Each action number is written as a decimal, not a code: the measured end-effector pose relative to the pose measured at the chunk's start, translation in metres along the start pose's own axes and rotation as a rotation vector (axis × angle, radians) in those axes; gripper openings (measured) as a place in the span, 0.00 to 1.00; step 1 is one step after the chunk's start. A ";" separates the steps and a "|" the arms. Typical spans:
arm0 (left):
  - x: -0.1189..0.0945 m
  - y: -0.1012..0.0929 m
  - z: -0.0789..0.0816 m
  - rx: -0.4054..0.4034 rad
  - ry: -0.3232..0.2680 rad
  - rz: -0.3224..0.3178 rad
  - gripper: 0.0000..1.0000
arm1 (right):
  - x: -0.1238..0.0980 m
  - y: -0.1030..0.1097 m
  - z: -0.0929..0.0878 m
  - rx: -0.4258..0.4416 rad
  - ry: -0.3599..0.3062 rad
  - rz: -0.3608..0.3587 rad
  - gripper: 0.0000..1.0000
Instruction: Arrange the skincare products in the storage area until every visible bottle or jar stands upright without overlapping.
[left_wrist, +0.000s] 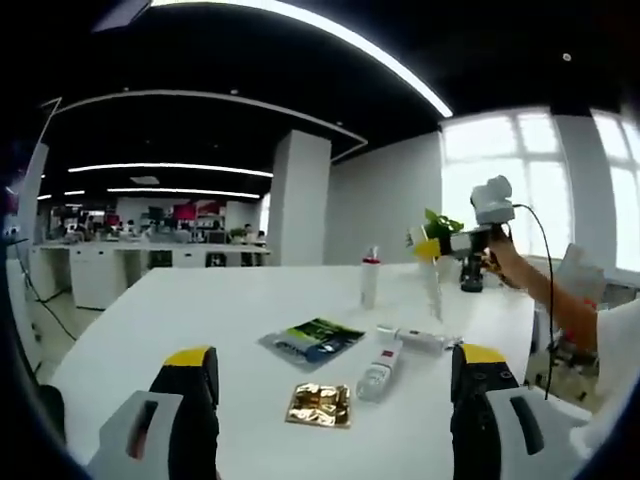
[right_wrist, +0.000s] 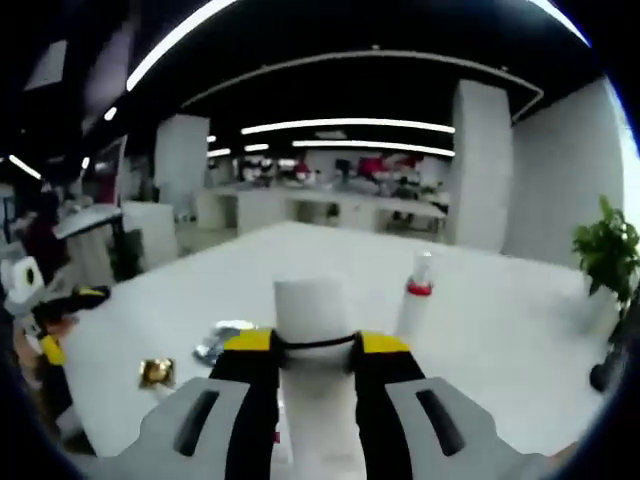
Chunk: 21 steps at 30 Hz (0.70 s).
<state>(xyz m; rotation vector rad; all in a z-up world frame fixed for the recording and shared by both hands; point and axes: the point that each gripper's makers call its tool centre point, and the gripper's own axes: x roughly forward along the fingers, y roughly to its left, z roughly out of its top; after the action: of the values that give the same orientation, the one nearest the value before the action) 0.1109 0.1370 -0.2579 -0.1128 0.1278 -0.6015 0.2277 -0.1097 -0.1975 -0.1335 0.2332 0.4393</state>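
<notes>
right gripper view: right gripper (right_wrist: 315, 350) clamps a white tube (right_wrist: 312, 310); left gripper (left_wrist: 335, 385) gapes empty; careless lowering might topple the upright bottle (right_wrist: 415, 295) just beside

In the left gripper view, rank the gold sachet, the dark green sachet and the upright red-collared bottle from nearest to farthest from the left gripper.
1. Gold sachet, lying flat between the jaws.
2. Dark green sachet, flat, just beyond it and slightly left.
3. Red-collared bottle, upright, farther back on the white table.
</notes>
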 end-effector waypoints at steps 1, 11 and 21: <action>0.001 -0.003 0.002 -0.011 -0.010 -0.012 0.99 | 0.001 0.004 -0.001 0.002 -0.006 0.004 0.25; 0.012 -0.008 0.037 0.131 -0.147 0.027 0.99 | 0.009 0.030 0.019 0.043 -0.075 0.095 0.25; 0.045 -0.026 0.030 0.047 -0.116 -0.089 0.99 | 0.003 0.048 0.030 0.024 -0.099 0.122 0.25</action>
<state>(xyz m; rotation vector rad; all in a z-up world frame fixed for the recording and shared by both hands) 0.1374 0.0923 -0.2286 -0.1074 -0.0035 -0.6844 0.2151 -0.0601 -0.1734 -0.0745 0.1500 0.5624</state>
